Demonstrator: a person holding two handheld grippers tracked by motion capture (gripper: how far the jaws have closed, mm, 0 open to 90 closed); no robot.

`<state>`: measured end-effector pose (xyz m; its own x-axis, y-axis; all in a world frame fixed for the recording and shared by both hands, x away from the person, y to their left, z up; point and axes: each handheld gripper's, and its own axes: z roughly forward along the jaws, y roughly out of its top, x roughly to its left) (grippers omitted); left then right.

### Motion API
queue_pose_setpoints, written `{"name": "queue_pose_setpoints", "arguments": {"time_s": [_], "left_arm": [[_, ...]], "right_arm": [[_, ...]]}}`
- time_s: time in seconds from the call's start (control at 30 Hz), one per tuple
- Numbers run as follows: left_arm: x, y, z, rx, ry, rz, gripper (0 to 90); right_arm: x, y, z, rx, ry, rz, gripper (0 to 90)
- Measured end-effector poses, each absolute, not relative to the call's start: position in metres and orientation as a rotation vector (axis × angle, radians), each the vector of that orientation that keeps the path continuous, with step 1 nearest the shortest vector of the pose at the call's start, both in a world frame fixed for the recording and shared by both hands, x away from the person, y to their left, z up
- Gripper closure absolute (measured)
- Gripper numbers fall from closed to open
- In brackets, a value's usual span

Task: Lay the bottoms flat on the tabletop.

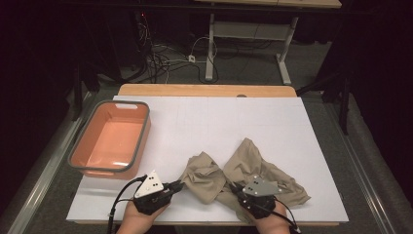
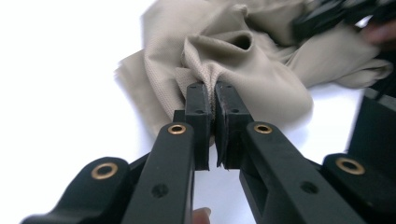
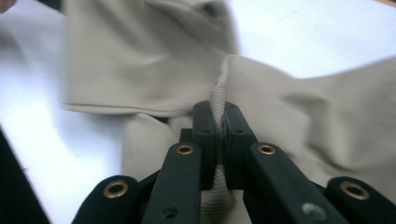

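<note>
A crumpled beige cloth lies on the white table near its front edge. My left gripper comes at it from the left and is shut on a pinched fold of the cloth at its left edge. My right gripper sits at the front middle of the cloth, shut on a thick seam-like fold of the cloth that runs down between the pads. Both hands hold the grippers low over the table.
An orange tub with a grey rim stands empty at the table's left side. Beyond the table's wooden far edge are cables and desk legs on the floor.
</note>
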<state>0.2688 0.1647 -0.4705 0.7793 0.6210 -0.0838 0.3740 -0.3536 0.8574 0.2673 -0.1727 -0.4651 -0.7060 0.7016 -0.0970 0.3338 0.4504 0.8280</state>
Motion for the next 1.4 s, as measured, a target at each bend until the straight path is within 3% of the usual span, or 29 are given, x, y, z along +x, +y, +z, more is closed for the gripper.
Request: {"name": "queue_pose_setpoints", "arguments": {"time_s": [0.37,0.47,0.57,0.63,0.7,0.83,1.03,1.17,1.27,1.33,1.4], "left_arm": [[0.289,0.158,-0.472,1.994,0.805,0.309,80.0],[0.297,0.152,-0.467,1.964,0.794,0.288,66.4],[0.303,0.138,-0.459,1.953,0.790,0.292,41.9],[0.303,0.121,-0.450,1.964,0.740,0.315,30.1],[0.304,0.102,-0.443,1.968,0.684,0.330,24.8],[0.316,0.061,-0.443,2.039,0.632,0.307,23.5],[0.315,-0.005,-0.451,2.139,0.511,0.170,24.0],[0.320,-0.036,-0.468,2.272,0.545,0.166,24.8],[0.320,-0.041,-0.474,2.336,0.542,0.216,45.6],[0.320,-0.036,-0.473,2.334,0.532,0.227,70.4],[0.318,-0.024,-0.472,2.301,0.538,0.241,79.1]], "right_arm": [[0.265,-0.263,-0.451,1.119,2.016,1.148,87.5],[0.258,-0.283,-0.450,1.172,1.965,1.129,87.5],[0.252,-0.300,-0.451,1.217,1.925,1.120,87.4],[0.249,-0.305,-0.453,1.239,1.917,1.126,87.3],[0.247,-0.307,-0.455,1.235,1.920,1.119,87.2],[0.246,-0.306,-0.456,1.232,1.923,1.120,87.0],[0.247,-0.301,-0.456,1.214,1.937,1.128,86.9],[0.250,-0.294,-0.457,1.189,1.961,1.137,86.4],[0.251,-0.288,-0.458,1.175,1.987,1.145,85.4],[0.252,-0.283,-0.459,1.157,2.006,1.152,83.3],[0.252,-0.279,-0.459,1.146,2.023,1.166,78.9]]}}
